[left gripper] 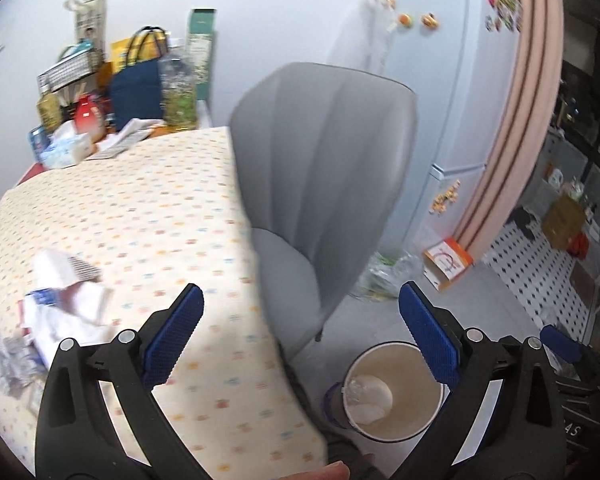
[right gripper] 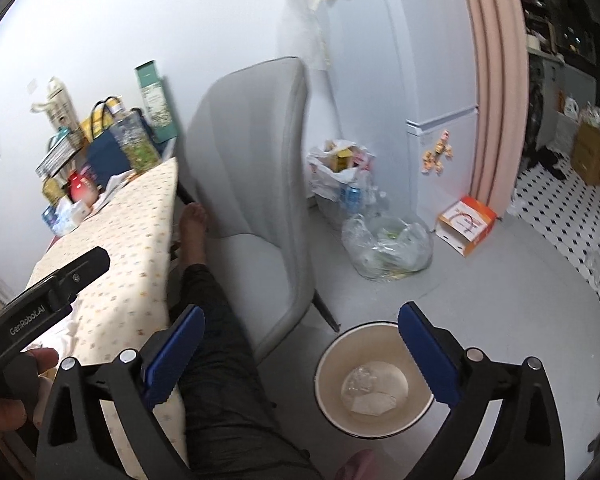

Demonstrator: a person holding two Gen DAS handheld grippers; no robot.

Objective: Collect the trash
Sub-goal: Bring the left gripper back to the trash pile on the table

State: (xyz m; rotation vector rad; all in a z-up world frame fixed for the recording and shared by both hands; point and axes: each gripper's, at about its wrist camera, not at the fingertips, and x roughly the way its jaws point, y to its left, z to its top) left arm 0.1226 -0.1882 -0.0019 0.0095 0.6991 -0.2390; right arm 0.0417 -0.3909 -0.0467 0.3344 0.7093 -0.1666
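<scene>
Left wrist view:
Left gripper: jaws spread wide, nothing between the pads
Paper scraps: crumpled on the dotted tablecloth, left of the left finger (pretty blurry)
Bin: on the floor under the right finger, white wads inside
Chair: grey, straight ahead at the table edge

Right wrist view:
Right gripper: wide apart too, empty
Bin: just below the right finger
Around: person's leg beside the chair, clear bag beyond
</scene>
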